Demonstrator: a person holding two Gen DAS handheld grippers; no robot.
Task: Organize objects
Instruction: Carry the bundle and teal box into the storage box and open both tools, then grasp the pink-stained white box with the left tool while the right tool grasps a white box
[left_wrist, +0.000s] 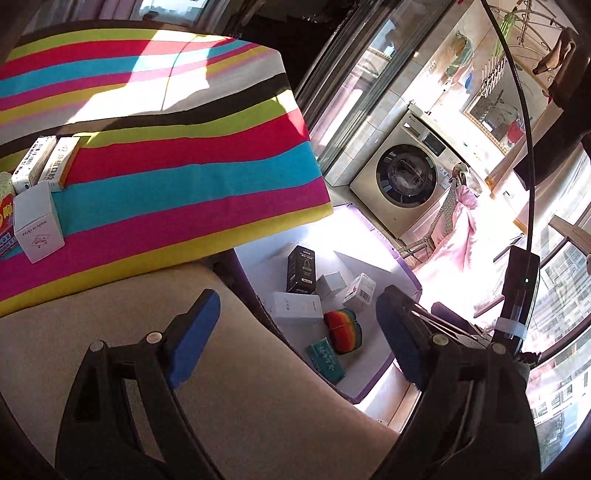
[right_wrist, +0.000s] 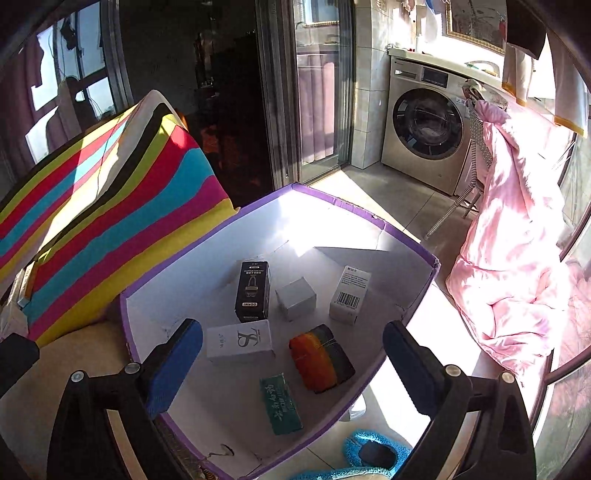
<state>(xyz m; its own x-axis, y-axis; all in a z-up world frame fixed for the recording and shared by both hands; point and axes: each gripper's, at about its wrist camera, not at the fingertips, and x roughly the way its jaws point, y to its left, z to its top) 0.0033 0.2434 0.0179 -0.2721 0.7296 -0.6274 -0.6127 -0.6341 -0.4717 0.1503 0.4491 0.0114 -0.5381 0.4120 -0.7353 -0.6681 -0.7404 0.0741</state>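
A purple-rimmed white box (right_wrist: 354, 206) stands on the floor beside the bed. In it lie a black carton (right_wrist: 253, 291), a small grey box (right_wrist: 296, 298), a white barcode carton (right_wrist: 350, 294), a white flat carton (right_wrist: 240, 341), a rainbow pad (right_wrist: 321, 358) and a green packet (right_wrist: 280, 404). The same box shows in the left wrist view (left_wrist: 369, 391). My right gripper (right_wrist: 291, 369) is open and empty above the box. My left gripper (left_wrist: 299, 336) is open and empty over the bed edge. Several cartons remain on the striped blanket, among them a white box (left_wrist: 37, 225) and two slim cartons (left_wrist: 46, 162).
The striped blanket (left_wrist: 177, 162) covers the bed. A washing machine (right_wrist: 424, 125) stands at the back, with a pink quilt (right_wrist: 517, 236) draped to its right. A blue slipper (right_wrist: 373, 454) lies on the floor by the box. Glass doors (right_wrist: 317, 92) are behind.
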